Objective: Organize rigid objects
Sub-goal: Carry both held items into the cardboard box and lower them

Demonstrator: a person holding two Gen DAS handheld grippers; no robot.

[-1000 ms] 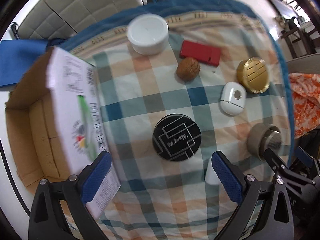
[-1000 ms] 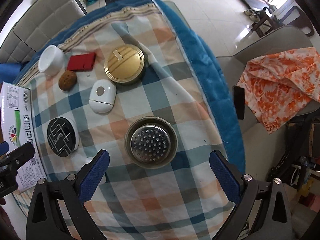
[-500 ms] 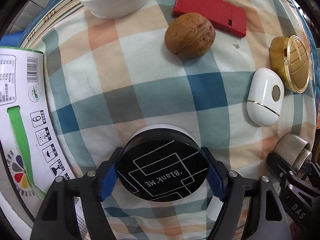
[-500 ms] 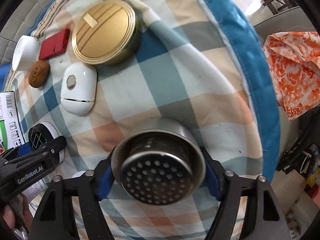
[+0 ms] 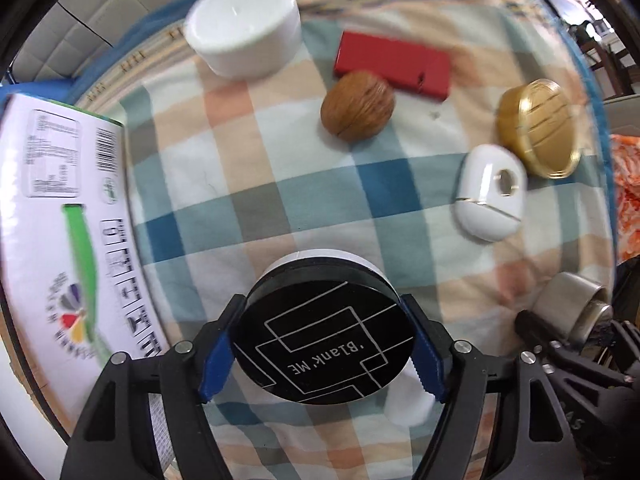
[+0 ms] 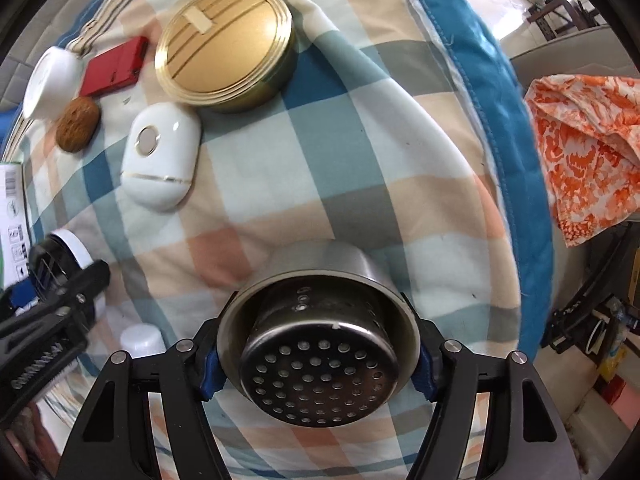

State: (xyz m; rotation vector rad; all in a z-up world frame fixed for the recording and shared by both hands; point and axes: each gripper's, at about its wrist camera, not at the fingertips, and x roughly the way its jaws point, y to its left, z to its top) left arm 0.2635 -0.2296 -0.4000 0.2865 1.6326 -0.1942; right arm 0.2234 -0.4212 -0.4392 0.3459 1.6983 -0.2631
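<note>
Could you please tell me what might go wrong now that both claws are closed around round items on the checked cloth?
The left claw grips the black round tin only at its curved rim, so it could slip or tilt. The right claw's smooth metal strainer cup may also rotate out. Either could drop onto the soft cloth and roll.

Both tools share one build: the left gripper (image 5: 322,344) and the right gripper (image 6: 316,350) have black plastic arms with cut-out windows, round silver screws at the joints, and blue ribbed pads (image 5: 216,364) lining the fingers. White lettering, too blurred to read, runs along one arm's side.
</note>
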